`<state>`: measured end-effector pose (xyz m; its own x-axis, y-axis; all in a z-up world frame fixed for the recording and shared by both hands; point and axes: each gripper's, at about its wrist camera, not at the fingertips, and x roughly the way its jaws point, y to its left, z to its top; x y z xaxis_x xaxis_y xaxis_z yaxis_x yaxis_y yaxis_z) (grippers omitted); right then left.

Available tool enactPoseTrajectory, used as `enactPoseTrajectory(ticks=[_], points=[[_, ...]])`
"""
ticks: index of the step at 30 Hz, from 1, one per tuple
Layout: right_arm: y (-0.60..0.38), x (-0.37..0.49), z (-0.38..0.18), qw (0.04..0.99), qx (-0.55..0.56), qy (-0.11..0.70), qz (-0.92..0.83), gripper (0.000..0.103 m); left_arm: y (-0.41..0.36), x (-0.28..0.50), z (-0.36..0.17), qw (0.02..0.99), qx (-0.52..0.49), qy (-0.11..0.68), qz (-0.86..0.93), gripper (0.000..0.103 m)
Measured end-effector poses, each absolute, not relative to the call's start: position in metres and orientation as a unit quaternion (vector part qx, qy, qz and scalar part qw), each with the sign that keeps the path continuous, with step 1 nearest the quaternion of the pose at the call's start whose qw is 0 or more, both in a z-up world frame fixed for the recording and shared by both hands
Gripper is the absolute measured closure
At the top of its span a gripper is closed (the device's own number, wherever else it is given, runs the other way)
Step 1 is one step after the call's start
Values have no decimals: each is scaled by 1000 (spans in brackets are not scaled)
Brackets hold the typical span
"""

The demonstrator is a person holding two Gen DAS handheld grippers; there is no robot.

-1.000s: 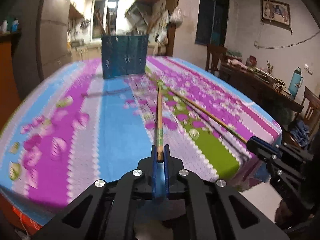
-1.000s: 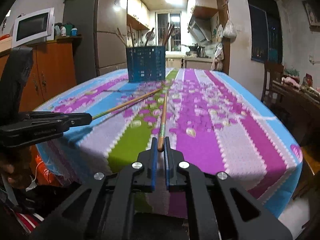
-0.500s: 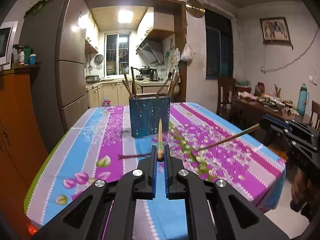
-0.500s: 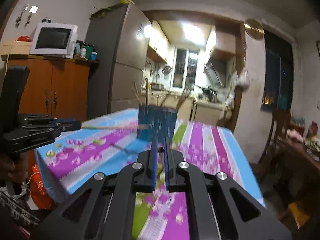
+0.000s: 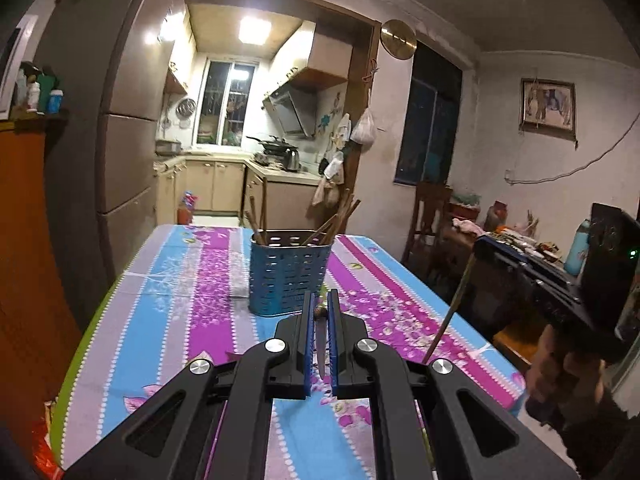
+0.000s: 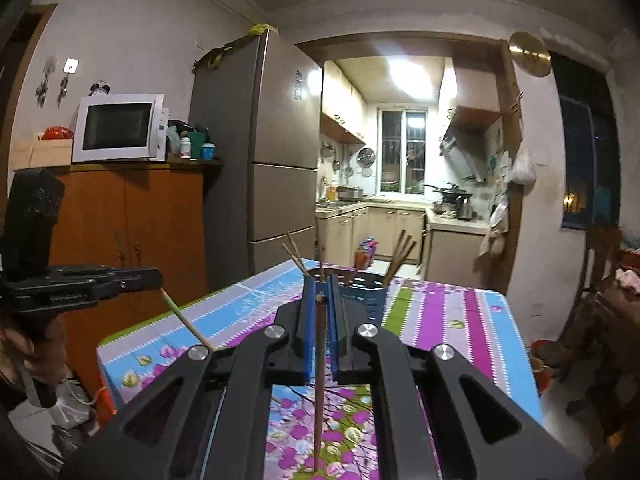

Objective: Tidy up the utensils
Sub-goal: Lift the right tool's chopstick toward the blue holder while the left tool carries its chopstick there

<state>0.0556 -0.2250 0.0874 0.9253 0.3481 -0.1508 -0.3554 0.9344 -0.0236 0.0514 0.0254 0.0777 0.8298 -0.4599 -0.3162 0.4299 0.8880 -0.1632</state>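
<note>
A blue perforated utensil holder (image 5: 287, 273) stands on the table with several wooden chopsticks in it; it also shows in the right wrist view (image 6: 368, 297), partly behind my fingers. My left gripper (image 5: 319, 307) is shut on a chopstick (image 5: 321, 344) that hangs point down, raised above the table short of the holder. My right gripper (image 6: 319, 293) is shut on another chopstick (image 6: 319, 384), also hanging point down. Each gripper shows in the other's view, the right one (image 5: 482, 249) with its chopstick (image 5: 449, 312), the left one (image 6: 154, 280) with its chopstick (image 6: 186, 322).
The table carries a striped floral cloth (image 5: 192, 300) in purple, blue and green. A fridge (image 6: 276, 168) and an orange cabinet (image 6: 132, 236) with a microwave (image 6: 120, 128) stand to the left. Chairs and a cluttered side table (image 5: 516, 236) are on the right.
Both grippers have lifted their chopsticks off the table and tilted up. The chopsticks have swung from pointing forward to hanging point down.
</note>
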Motion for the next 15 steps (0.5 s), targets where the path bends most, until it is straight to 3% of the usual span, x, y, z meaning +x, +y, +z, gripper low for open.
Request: enactPoseTrajectory(ticks=[10,15], points=[[-221,79,97,976,-14,94,195,98,16,64,89,953,-31,187,-237,96],[-222,89,123,979,-20,70,191,98,12,79,127,958,-24,151,-241,96]])
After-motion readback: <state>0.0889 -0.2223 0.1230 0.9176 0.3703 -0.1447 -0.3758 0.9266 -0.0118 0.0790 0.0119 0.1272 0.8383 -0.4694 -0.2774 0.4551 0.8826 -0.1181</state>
